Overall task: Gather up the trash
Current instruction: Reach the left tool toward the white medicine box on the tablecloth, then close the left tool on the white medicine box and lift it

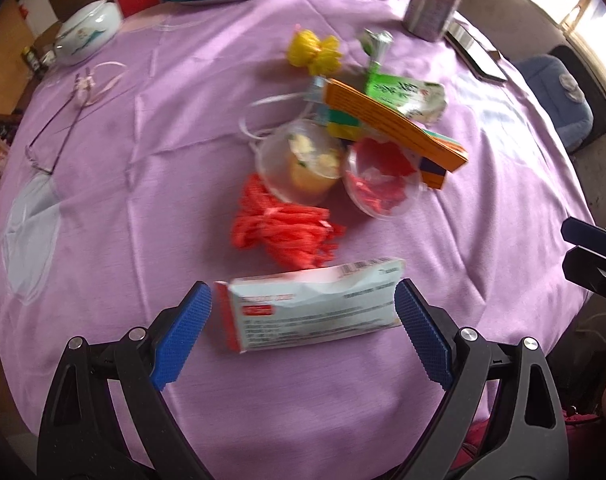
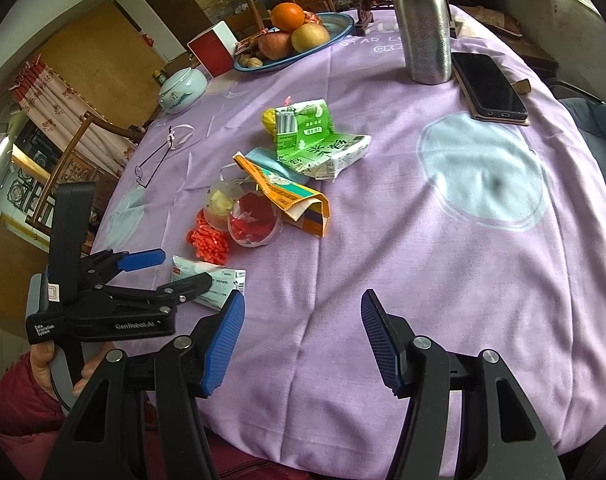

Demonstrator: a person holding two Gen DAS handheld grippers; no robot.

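My left gripper (image 1: 303, 320) stands wide open around the crumpled white-and-red cardboard medicine box (image 1: 311, 304), low centre of the left wrist view. The box lies flat on the cloth between the 2 pads; neither pad presses it. My right gripper (image 2: 303, 340) is about half open and empty, over bare cloth at lower centre of its own view.

Progress: judged early. No bag or bin shows, and all visible trash is on the table. Left to right in the left wrist view:

1. Red shredded-plastic bundle (image 1: 283, 232), centre.
2. Clear plastic cup with yellow residue (image 1: 303, 164), touching it.
3. Clear plastic cup holding red scraps (image 1: 379, 180), centre right.
4. Flattened orange-and-green carton (image 1: 399, 124), leaning over both cups.
5. Yellow crinkled wrapper (image 1: 313, 50) and crushed green-and-white drink pack (image 1: 407, 94), upper centre.

Surface: round table under a lilac cloth (image 2: 383, 240), creased, with pale circles printed on it. Non-trash items: thin-framed spectacles (image 2: 155, 160), blue fruit plate (image 2: 339, 28), steel bottle (image 2: 423, 28), black phone (image 2: 491, 86). Room: wooden chairs and a curtain, left of the right wrist view.
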